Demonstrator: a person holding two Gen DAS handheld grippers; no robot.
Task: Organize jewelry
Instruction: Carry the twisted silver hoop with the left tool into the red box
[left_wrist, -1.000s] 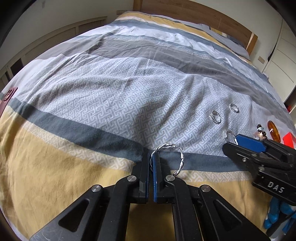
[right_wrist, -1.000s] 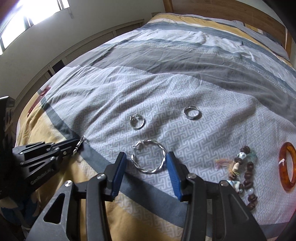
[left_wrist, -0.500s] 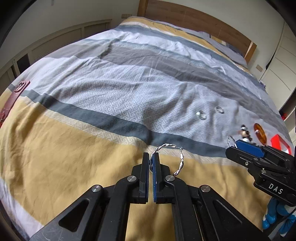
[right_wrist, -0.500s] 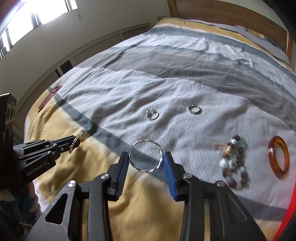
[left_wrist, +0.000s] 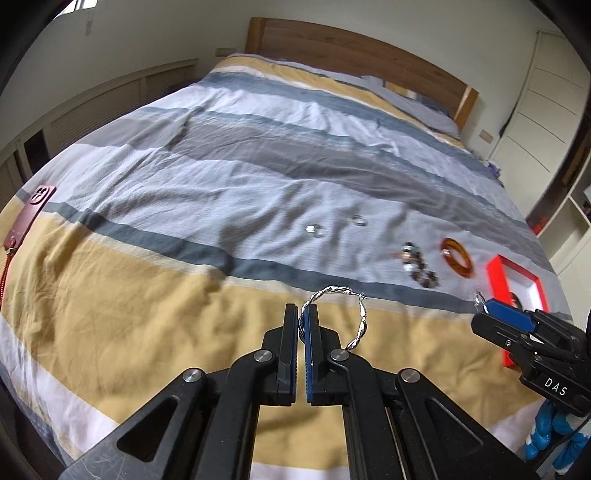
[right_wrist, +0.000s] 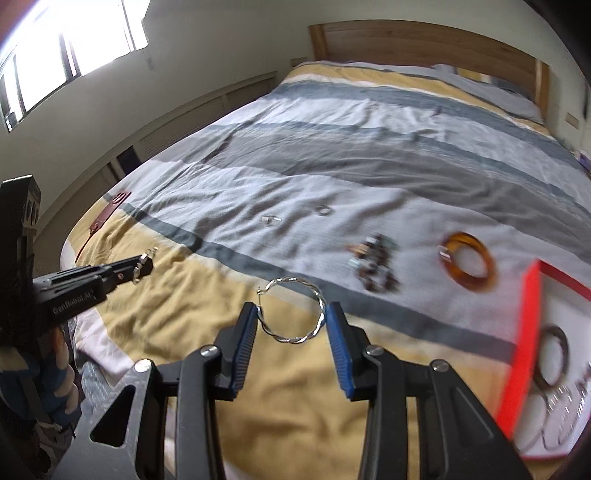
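Above the yellow band of the striped bed cover (left_wrist: 110, 295), the left gripper (left_wrist: 301, 314) has its fingers pressed together on the rim of a twisted silver hoop (left_wrist: 354, 314); the hoop juts out toward 1 o'clock from the tips, clear of the cloth. The right gripper (right_wrist: 291, 317) holds a second twisted silver hoop (right_wrist: 291, 314) flat across a narrow gap, one blue pad touching each side, also lifted off the bed.

In the right wrist view two small silver rings (right_wrist: 271, 219) lie on the pale grey band at 12 o'clock. A beaded bracelet (right_wrist: 373, 267) sits at 1 o'clock, and an amber bangle (right_wrist: 467, 264) farther round at 2 o'clock. A red-rimmed jewelry box (right_wrist: 522, 332) at 3 o'clock already contains a dark bangle and thin hoops. A dark red tag (left_wrist: 27, 218) lies at 9 o'clock in the left wrist view.
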